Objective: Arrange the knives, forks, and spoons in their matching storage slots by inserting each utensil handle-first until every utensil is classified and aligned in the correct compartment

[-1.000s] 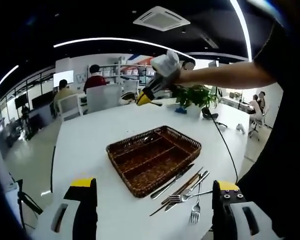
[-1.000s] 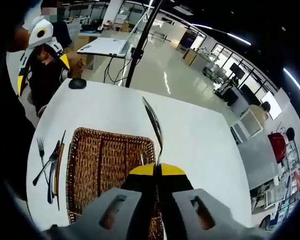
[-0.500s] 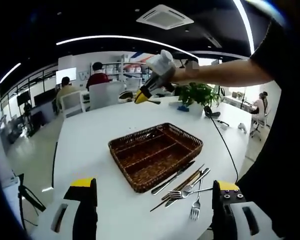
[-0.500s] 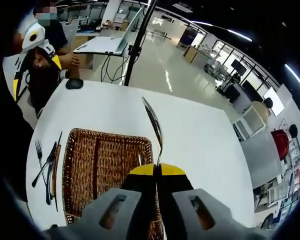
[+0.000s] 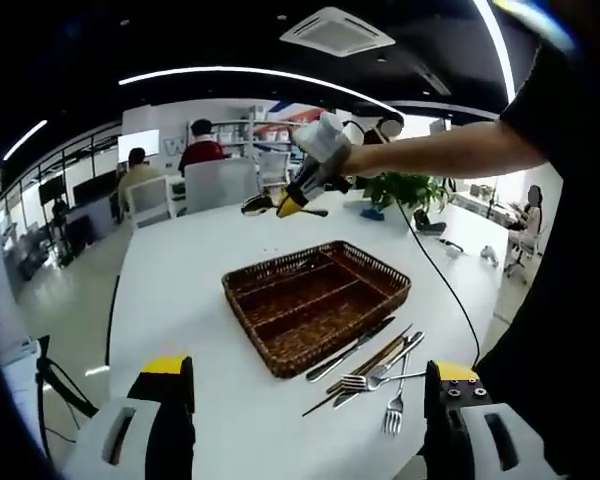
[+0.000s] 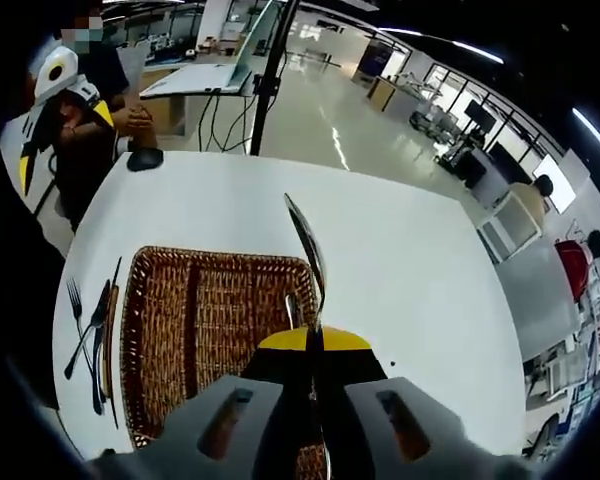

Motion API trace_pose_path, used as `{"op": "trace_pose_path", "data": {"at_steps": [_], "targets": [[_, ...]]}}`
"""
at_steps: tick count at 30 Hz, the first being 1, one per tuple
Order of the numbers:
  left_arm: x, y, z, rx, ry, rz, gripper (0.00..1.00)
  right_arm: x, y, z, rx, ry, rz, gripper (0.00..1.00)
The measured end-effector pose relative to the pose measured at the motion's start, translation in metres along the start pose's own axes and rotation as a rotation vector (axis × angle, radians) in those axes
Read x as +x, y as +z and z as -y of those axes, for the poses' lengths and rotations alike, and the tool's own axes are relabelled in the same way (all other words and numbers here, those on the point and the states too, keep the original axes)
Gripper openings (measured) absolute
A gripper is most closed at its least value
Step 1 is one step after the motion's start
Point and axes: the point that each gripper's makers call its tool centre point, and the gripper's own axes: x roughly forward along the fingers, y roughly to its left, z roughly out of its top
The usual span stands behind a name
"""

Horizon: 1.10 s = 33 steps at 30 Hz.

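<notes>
1. My right gripper (image 6: 315, 345) has its jaws closed tight on a spoon (image 6: 308, 258), bowl pointing away toward 12 o'clock in the right gripper view. It hangs above the wicker tray (image 6: 210, 330) on the white counter (image 6: 410, 270).
2. My left gripper (image 5: 305, 400) is idle; jaws spread wide, nothing between them. From there, the tray (image 5: 315, 305) lies ahead, the spoon-carrying gripper (image 5: 292, 203) beyond it at 12 o'clock.
3. Loose cutlery (image 5: 375, 365) (forks, knives) lies on the counter just beside the tray's near edge, at 3 o'clock in the left gripper view.
4. One utensil (image 6: 288, 312) appears already in a slot; I judge that the spoon slot.
5. Plan: line the spoon up parallel with the dividers, lower handle-first, release only once it rests flat. Risk: catching the wicker rim.
</notes>
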Motion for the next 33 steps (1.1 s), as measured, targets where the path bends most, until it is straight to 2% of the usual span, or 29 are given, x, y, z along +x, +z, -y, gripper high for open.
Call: {"op": "trace_pose_path", "data": {"at_steps": [13, 21, 23, 26, 33], "targets": [[0.002, -0.005, -0.009, -0.014, 0.016, -0.007, 1.00, 0.029, -0.022, -0.010, 0.027, 0.040, -0.058, 0.00], [0.006, -0.007, -0.010, -0.029, 0.001, -0.014, 1.00, 0.042, -0.036, -0.013, 0.031, 0.049, -0.093, 0.00], [0.007, -0.004, -0.011, -0.038, -0.002, 0.002, 1.00, 0.047, -0.042, -0.017, 0.012, 0.061, -0.110, 0.00], [0.008, -0.001, -0.011, -0.027, -0.017, 0.018, 1.00, 0.055, -0.049, -0.022, 0.031, 0.075, -0.127, 0.00], [0.006, 0.008, -0.008, -0.009, -0.042, 0.071, 1.00, 0.064, -0.053, -0.027, 0.049, 0.086, -0.143, 0.00]]}}
